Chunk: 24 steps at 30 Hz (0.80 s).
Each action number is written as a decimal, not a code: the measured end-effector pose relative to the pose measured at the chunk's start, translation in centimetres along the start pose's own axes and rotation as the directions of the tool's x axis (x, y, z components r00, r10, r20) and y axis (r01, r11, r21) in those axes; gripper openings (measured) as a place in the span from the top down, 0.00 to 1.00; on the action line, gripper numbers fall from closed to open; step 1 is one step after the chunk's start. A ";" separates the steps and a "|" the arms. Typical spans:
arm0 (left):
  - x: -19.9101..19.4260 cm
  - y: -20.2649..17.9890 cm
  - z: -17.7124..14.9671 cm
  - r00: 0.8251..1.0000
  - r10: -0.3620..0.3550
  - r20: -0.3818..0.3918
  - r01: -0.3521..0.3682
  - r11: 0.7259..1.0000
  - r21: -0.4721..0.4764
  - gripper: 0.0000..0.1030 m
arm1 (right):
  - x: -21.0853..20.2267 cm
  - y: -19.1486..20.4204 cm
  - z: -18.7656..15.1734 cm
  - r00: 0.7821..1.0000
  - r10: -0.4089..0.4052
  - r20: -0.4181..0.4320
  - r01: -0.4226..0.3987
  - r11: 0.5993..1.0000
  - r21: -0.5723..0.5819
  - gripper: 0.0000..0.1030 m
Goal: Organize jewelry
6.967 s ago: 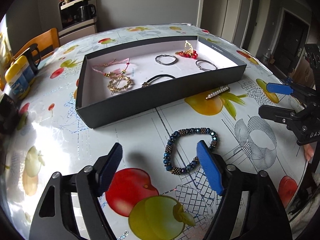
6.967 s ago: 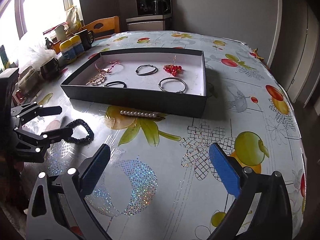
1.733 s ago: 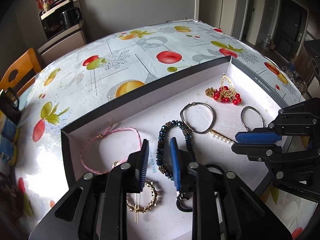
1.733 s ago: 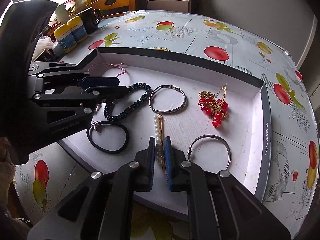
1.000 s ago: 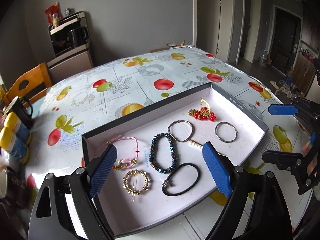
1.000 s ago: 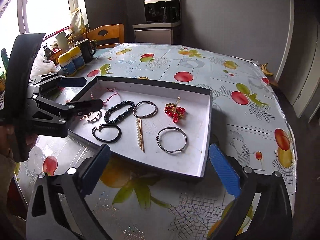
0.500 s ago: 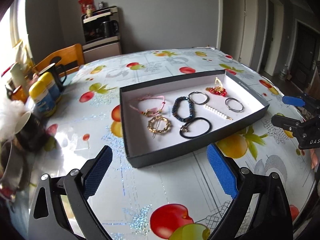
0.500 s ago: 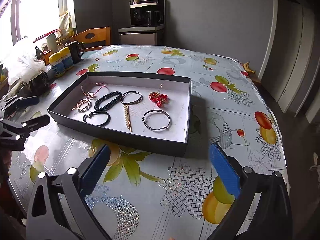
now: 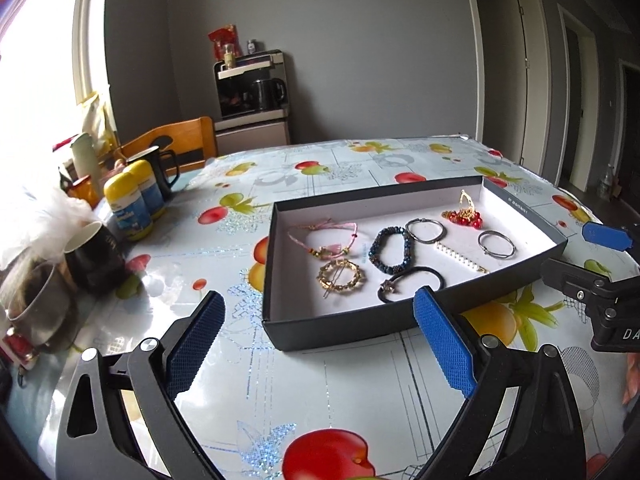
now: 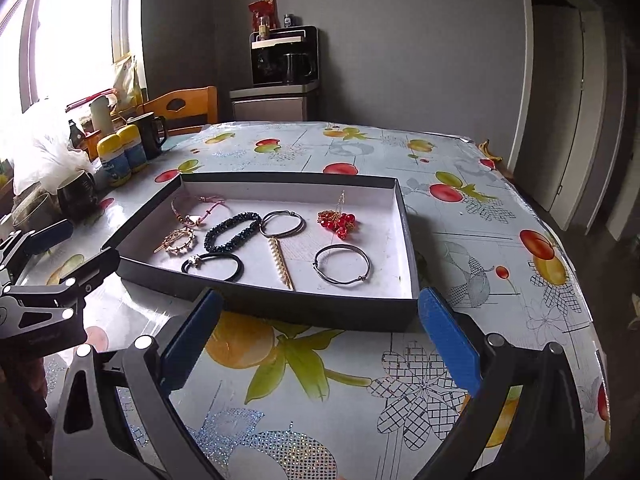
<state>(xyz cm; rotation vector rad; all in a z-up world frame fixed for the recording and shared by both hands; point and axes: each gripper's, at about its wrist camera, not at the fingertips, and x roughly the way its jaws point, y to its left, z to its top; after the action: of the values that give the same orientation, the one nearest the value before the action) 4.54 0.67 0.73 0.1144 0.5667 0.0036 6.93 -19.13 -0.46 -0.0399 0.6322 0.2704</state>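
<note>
A shallow black box (image 9: 340, 332) with a white floor holds all the jewelry: pink cord bracelet (image 9: 320, 236), gold round clip (image 9: 342, 276), dark blue beaded bracelet (image 9: 392, 250), black hair tie (image 9: 412, 282), pearl pin (image 9: 460, 258), two silver bangles (image 9: 425, 231) and a red-bead piece (image 9: 464, 216). My left gripper (image 9: 318, 304) hangs open and empty, short of the box's near left corner. In the right wrist view, my right gripper (image 10: 320, 296) is open and empty before the box's front wall (image 10: 320, 312). Each gripper shows at the edge of the other's view.
Dark mugs (image 9: 94, 258) and two yellow-capped bottles (image 9: 128, 208) crowd the table's left side, with a wooden chair (image 9: 176, 148) behind them. A coffee machine on a cabinet (image 10: 280, 80) stands by the far wall. The table edge (image 10: 572, 264) curves close on the right.
Both grippers let go of the beaded bracelet and the pearl pin inside the box, opened wide and drew back from it. The left view has also swung round to the left.
</note>
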 end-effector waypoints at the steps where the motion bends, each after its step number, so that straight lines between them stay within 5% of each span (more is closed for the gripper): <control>1: -0.1 0.0 0.0 1.000 -0.011 0.003 0.011 1.000 -0.006 0.06 | 0.0 0.1 -0.2 1.000 -0.003 0.002 0.003 1.000 -0.006 0.05; 24: -2.2 -0.9 -0.3 0.994 -0.021 0.111 0.018 1.000 0.025 0.06 | -1.1 0.7 -0.3 0.998 -0.022 0.061 0.024 0.999 -0.033 0.05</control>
<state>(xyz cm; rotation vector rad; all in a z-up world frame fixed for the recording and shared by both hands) 2.51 -0.26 1.56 0.1321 0.4561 -0.0283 5.74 -18.79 -0.09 -0.0713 0.5662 0.2588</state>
